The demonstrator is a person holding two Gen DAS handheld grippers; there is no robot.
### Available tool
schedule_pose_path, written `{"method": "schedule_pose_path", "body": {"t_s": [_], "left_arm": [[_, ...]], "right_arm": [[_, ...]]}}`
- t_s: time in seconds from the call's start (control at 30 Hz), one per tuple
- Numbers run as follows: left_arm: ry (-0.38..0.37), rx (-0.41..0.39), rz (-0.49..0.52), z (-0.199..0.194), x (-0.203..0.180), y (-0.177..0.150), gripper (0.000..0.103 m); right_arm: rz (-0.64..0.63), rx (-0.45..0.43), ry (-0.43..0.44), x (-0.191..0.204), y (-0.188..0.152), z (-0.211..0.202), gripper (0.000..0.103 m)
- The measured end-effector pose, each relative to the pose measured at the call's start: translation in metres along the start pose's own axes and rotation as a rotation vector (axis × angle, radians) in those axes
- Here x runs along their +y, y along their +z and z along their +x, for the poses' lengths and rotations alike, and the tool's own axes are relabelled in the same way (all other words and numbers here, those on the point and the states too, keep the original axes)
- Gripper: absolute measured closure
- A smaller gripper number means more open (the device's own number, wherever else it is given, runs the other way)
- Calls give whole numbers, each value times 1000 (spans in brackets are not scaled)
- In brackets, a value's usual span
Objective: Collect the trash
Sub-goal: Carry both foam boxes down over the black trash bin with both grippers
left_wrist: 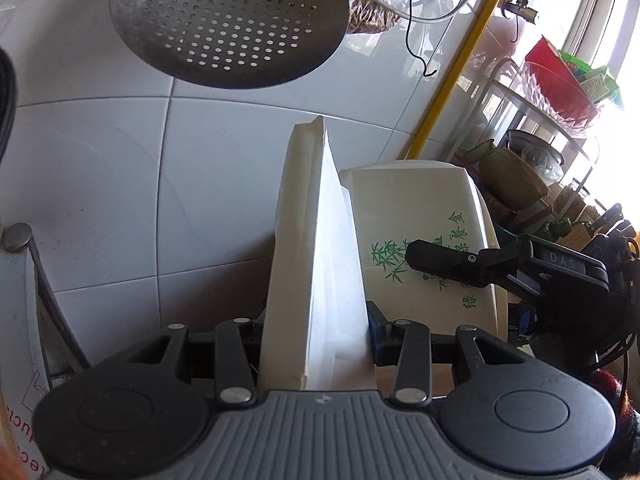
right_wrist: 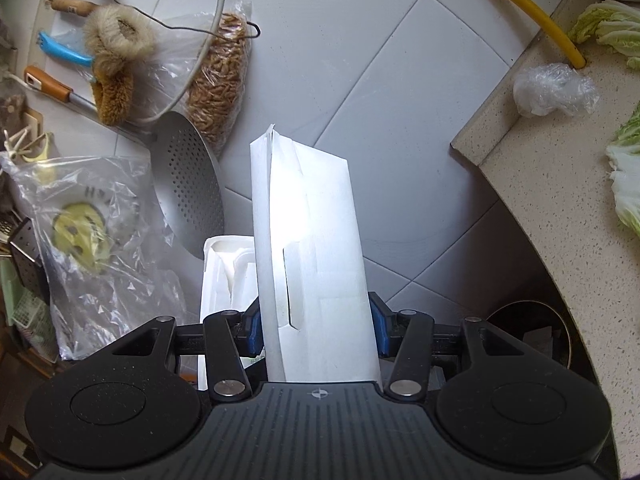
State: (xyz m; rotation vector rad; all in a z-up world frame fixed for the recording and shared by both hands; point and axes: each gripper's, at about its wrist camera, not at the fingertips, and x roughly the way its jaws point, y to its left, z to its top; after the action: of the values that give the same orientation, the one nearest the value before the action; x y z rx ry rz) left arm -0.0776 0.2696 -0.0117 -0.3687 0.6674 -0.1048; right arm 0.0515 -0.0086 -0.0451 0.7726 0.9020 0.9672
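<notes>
My left gripper is shut on a white takeaway box, held edge-up in front of the tiled wall. My right gripper is shut on a second white box with a slot in its lid. In the left wrist view that second box shows green bamboo print, with a right-gripper finger across it. The left-hand box shows behind, in the right wrist view. A crumpled plastic wrap lies on the counter. A dark bin sits low right.
A perforated metal strainer hangs on the wall, also in the right wrist view. A yellow hose runs down the wall. A rack with a glass bowl stands right. Plastic bags, brushes and cabbage leaves surround.
</notes>
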Motion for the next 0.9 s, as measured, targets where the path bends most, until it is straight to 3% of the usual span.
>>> {"method": "schedule_pose_path", "body": {"t_s": [0.9], "left_arm": [[103,153,-21,67,23,-12,65]], "right_arm": [[67,84,-130,-44,1,54,45]]}}
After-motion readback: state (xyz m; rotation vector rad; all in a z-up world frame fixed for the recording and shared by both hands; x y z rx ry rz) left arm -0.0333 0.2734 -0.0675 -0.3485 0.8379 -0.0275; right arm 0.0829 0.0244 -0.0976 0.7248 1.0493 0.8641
